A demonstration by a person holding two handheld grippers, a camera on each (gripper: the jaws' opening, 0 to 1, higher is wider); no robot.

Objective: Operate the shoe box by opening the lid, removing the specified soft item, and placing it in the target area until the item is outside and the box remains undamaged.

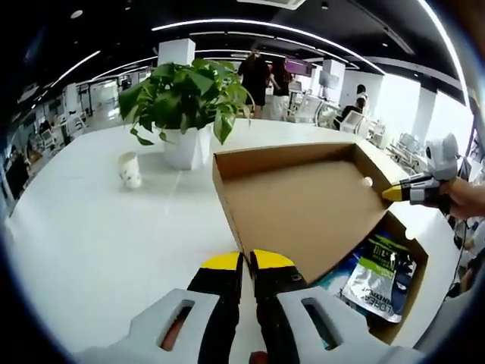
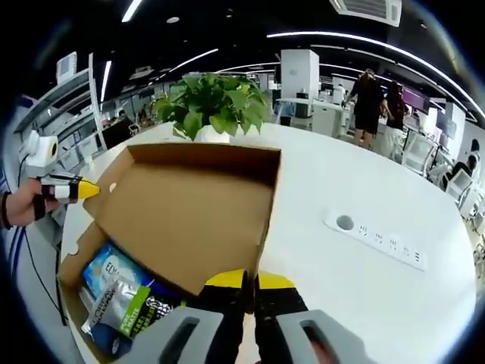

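Left gripper view looks along the left gripper (image 1: 248,262), whose yellow-tipped jaws rise from the bottom edge pressed together on the near edge of the raised lid (image 1: 303,201) of the shoe box (image 1: 409,284). The lid is tilted up, its brown inner face toward the camera. At the far right the right gripper (image 1: 394,194) comes in, a hand (image 1: 462,199) behind it, its yellow tip touching the lid's side flap.

Right gripper view has the right gripper (image 2: 250,280) at the bottom, its tongs closed on the lid (image 2: 189,205) edge as well. The left gripper (image 2: 89,189) enters from the left with a hand (image 2: 19,205) holding it, its tip at the lid's corner.

Inside the open shoe box (image 2: 72,262) lie soft packets: a blue one (image 2: 114,269) and a silvery one with a green label (image 2: 125,307); the same bags (image 1: 379,277) lie under the lid in the left gripper view. Most of the box interior is hidden by the lid, and the print on the packets is too small to read.

On the white table (image 1: 91,243) stand a potted plant (image 1: 186,98) and a small cup (image 1: 130,170); a power strip (image 2: 375,241) lies well apart from the box. People stand far behind, blurred
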